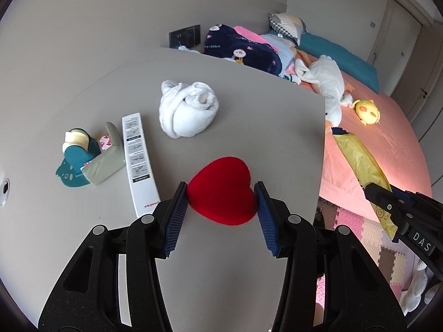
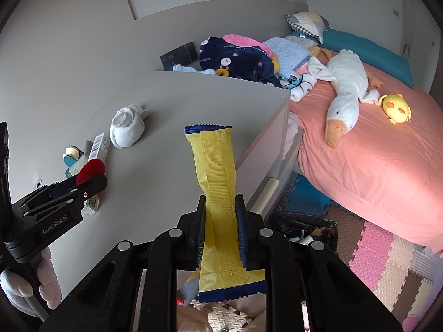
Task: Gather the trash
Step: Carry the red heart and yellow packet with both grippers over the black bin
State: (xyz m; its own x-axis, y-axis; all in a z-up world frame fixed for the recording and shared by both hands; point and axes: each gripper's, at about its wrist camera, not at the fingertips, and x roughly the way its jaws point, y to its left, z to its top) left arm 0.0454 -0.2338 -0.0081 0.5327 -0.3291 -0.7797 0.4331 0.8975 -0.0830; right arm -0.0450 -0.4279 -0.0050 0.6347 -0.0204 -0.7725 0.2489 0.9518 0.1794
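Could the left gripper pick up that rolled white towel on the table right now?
Probably not: the left gripper is already shut on the red heart. The path to the towel looks clear, but it would have to drop the heart first.

Fuzzy red heart [image 1: 221, 191], crinkly yellow wrapper [image 2: 218, 166]

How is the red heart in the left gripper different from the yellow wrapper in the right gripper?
The red heart is thick, fuzzy and rounded; the yellow wrapper is thin, flat and long, with dark blue crimped ends. The left gripper grips the heart by its sides with its jaws apart, while the right gripper's jaws are closed on the wrapper's middle, so both its ends stick out. Both are held off the table.
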